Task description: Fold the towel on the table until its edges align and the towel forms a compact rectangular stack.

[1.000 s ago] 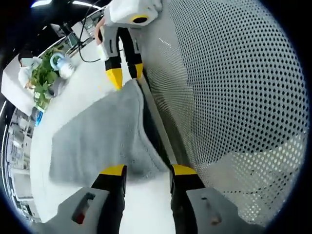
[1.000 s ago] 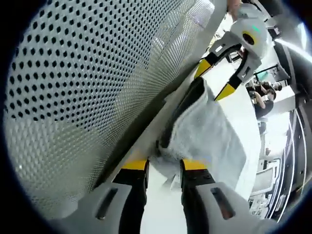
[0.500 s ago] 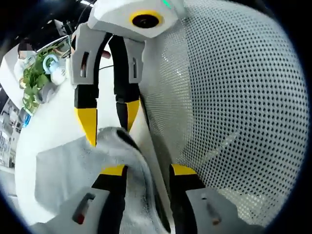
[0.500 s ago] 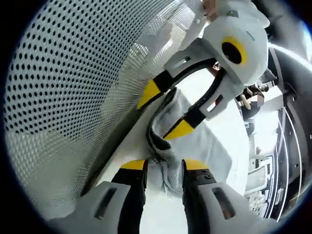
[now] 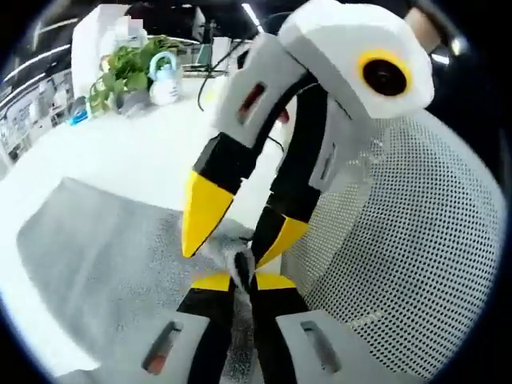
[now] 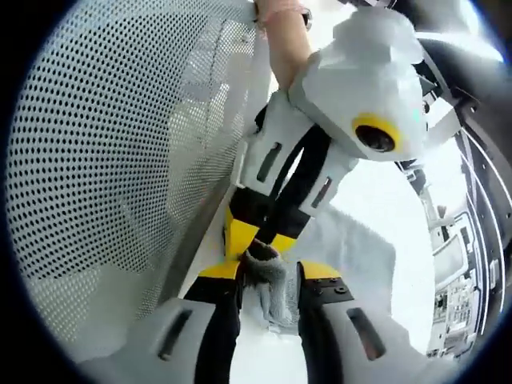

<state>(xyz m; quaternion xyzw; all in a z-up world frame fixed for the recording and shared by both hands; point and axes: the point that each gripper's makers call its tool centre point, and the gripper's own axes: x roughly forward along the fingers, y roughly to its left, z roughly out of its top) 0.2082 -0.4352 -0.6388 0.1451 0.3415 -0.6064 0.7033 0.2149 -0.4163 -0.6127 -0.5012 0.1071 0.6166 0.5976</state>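
Note:
A grey towel (image 5: pixel 96 256) lies on the white table (image 5: pixel 120 152), spread to the left in the left gripper view. My left gripper (image 5: pixel 242 280) is shut on a bunched edge of it beside the perforated panel. My right gripper (image 5: pixel 222 258) comes in from the upper right. It is open, with its yellow fingertips (image 5: pixel 200 216) straddling the same bunch. In the right gripper view the towel (image 6: pixel 352 248) runs off to the right. My right gripper (image 6: pixel 270 272) stands open with a dark fold of cloth between its jaws. My left gripper (image 6: pixel 258 244) meets it head-on, pinching that fold.
A white perforated panel (image 5: pixel 400 264) (image 6: pixel 104 160) stands along the table's edge, right beside both grippers. At the far end of the table are a green plant (image 5: pixel 120 72) and a pale blue and white object (image 5: pixel 164 80). A person's hand (image 6: pixel 284 32) holds the left gripper.
The two grippers have come together along the panel until they meet nose to nose. My left gripper's jaws have shut on the towel's edge; the right jaws keep the same gap.

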